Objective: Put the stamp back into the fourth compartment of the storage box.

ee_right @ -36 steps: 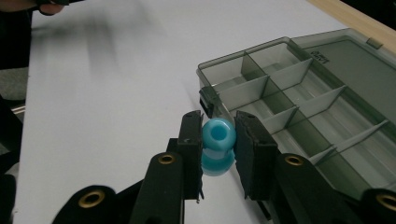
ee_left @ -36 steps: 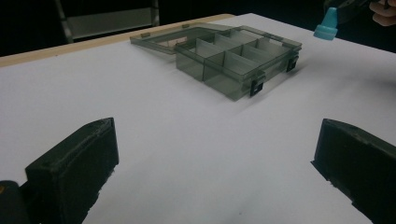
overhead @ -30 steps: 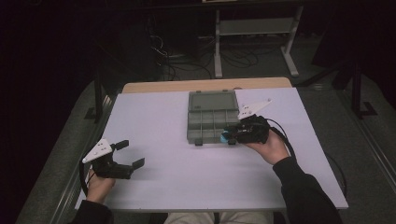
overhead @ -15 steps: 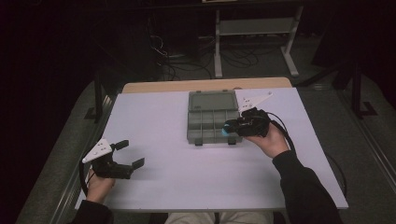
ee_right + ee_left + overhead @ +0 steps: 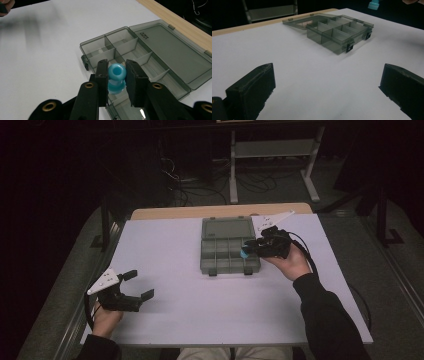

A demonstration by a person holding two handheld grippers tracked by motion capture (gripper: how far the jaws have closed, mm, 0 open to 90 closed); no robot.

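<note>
1. The blue spool-shaped bead (image 5: 116,78) is a glossy light-blue plastic piece, waisted like a small bobbin, with a round hole through its upper end.
2. The right gripper (image 5: 116,80) has its jaws pressed against the bead's two sides, so the bead is gripped and carried clear of the table.
3. In the high view the bead (image 5: 244,253) sits at the tips of the right gripper (image 5: 248,251), over the right edge of the grey compartment box (image 5: 227,262), near that box's front row.
4. The right gripper view shows the box (image 5: 155,50) from close by: translucent smoky plastic, its lid folded flat behind it, dividers making several cells; the cell right under the bead is hidden by the jaws.
5. The left gripper (image 5: 137,285) rests at the table's near left corner, well apart from the box, its jaws spread wide with nothing between them.
6. The left gripper view shows the same box (image 5: 337,33) low and side-on, with two dark latches on its front wall, which the high view barely resolves.
7. In that view the bead (image 5: 373,4) is cut off at the top edge.
8. The white table top (image 5: 170,245) blurs at the upper left of the right gripper view.
9. Whether the cells hold anything is hard to tell.
</note>
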